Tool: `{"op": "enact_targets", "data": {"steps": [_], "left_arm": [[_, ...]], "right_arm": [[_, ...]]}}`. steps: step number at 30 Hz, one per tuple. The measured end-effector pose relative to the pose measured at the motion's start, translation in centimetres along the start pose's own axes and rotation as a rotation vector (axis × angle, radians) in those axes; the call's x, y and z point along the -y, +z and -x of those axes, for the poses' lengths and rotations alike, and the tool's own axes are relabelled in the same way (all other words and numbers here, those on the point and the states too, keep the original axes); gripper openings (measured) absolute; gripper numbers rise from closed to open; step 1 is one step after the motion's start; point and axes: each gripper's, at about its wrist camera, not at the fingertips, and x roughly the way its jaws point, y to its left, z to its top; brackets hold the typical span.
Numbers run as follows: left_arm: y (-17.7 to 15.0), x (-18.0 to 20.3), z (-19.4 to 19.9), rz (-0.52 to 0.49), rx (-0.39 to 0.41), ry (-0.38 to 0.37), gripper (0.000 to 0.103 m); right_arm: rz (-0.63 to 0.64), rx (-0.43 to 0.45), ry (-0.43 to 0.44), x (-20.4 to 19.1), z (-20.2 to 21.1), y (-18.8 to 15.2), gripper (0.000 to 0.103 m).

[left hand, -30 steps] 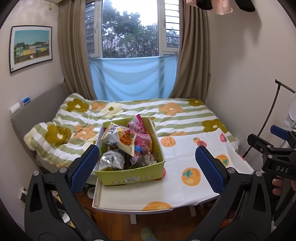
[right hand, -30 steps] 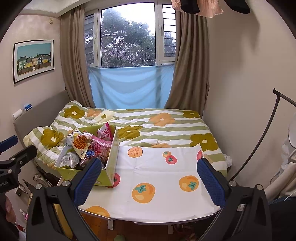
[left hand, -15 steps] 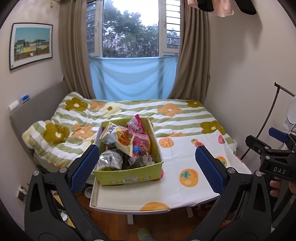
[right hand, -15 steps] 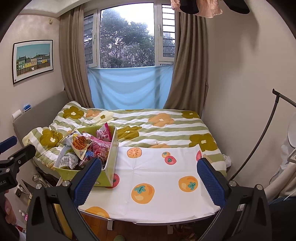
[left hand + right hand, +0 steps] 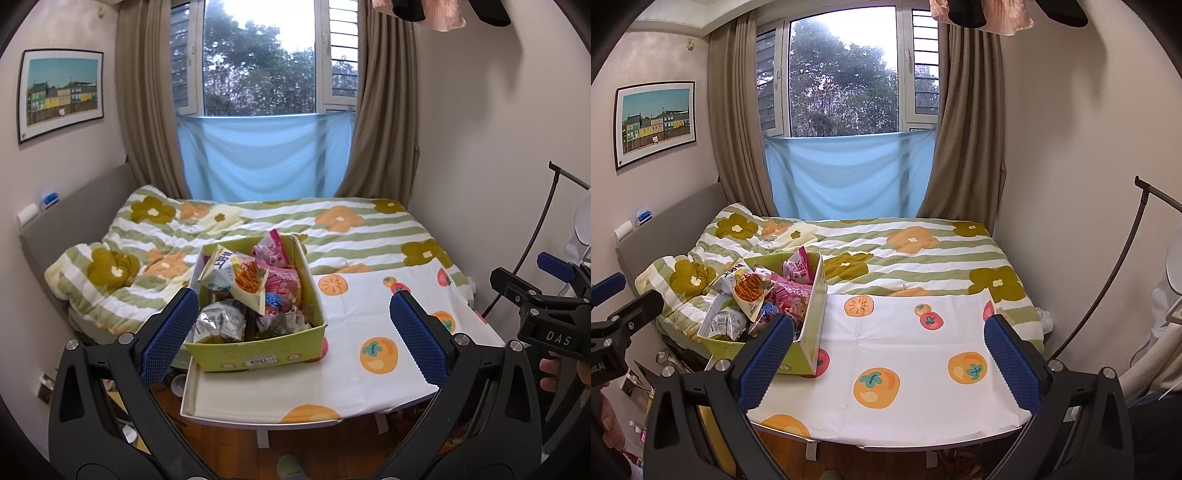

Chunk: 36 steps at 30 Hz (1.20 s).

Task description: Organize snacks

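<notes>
The left gripper (image 5: 293,332) and right gripper (image 5: 886,349) both hang released, jaws wide and holding nothing, short of the table (image 5: 905,369). The green box (image 5: 258,354) heaped with snack bags (image 5: 247,280) sits on the table's cloth at 11 o'clock from the right gripper, at 12 o'clock from the left. The left gripper's near finger (image 5: 168,332) hides the box's left corner; most bag labels are unreadable.
</notes>
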Motion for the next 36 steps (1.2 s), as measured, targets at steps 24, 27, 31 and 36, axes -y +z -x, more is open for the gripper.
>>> {"op": "enact_targets", "data": {"steps": [24, 27, 31, 36], "left_arm": [[0.48, -0.23, -0.21, -0.016, 0.014, 0.008, 0.103], [0.43, -0.12, -0.18, -0.018, 0.024, 0.011, 0.103], [0.30, -0.32, -0.39, -0.009, 0.019, -0.002, 0.103], [0.25, -0.54, -0.32, -0.008, 0.031, 0.000, 0.103]], "right_arm": [[-0.005, -0.001, -0.004, 0.16, -0.31, 0.36, 0.103], [-0.007, -0.003, -0.010, 0.10, -0.56, 0.52, 0.103], [-0.007, -0.003, -0.011, 0.07, -0.63, 0.53, 0.103], [-0.007, -0.003, -0.011, 0.08, -0.58, 0.45, 0.103]]}}
